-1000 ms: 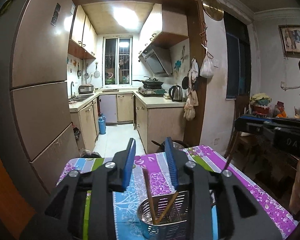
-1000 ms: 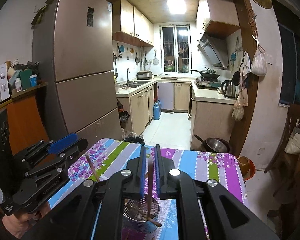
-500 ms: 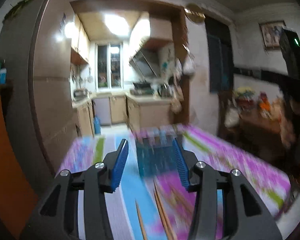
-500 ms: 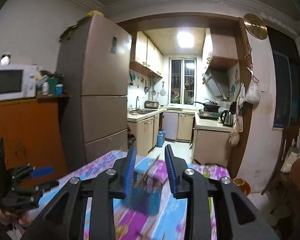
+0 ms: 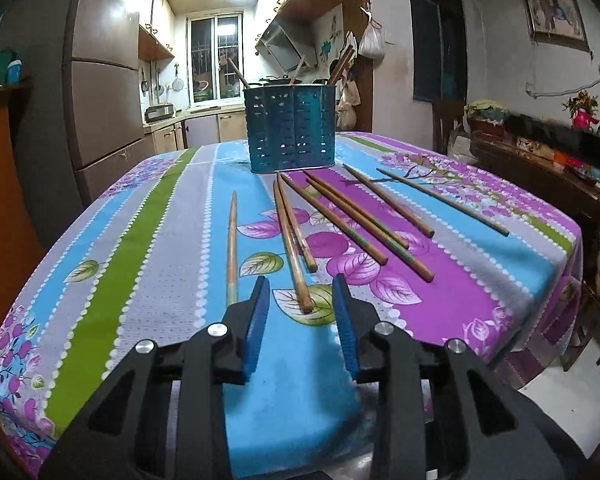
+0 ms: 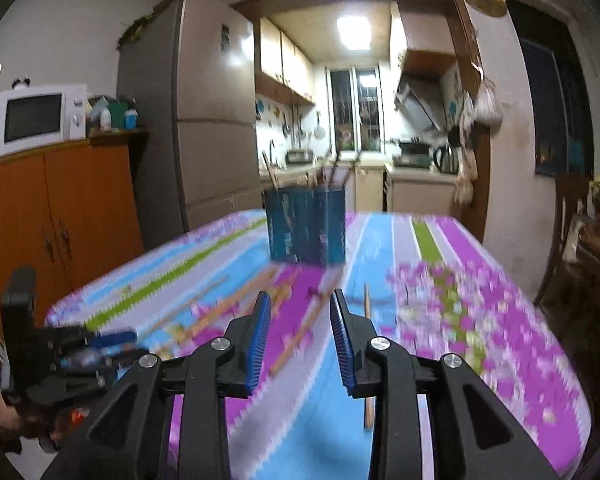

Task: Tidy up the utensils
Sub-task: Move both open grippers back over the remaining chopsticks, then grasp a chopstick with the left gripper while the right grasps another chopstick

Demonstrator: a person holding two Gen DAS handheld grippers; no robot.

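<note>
on the floral tablecloth (image 5: 172,240), brown wooden chopsticks (image 5: 288,240) before both spread, empty tools (image 5: 300,292)

left gripper (image 5: 300,300): jaws closing, nothing between | right gripper (image 6: 299,312): jaws parted, empty

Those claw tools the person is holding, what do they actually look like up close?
Each claw, left and right, is a black plastic frame with triangular cut-outs and round silver bolts. Its two fingers carry ribbed blue pads. No cables or sleeves are visible. In the right wrist view the left claw appears blurred, black with a blue strip.
</note>
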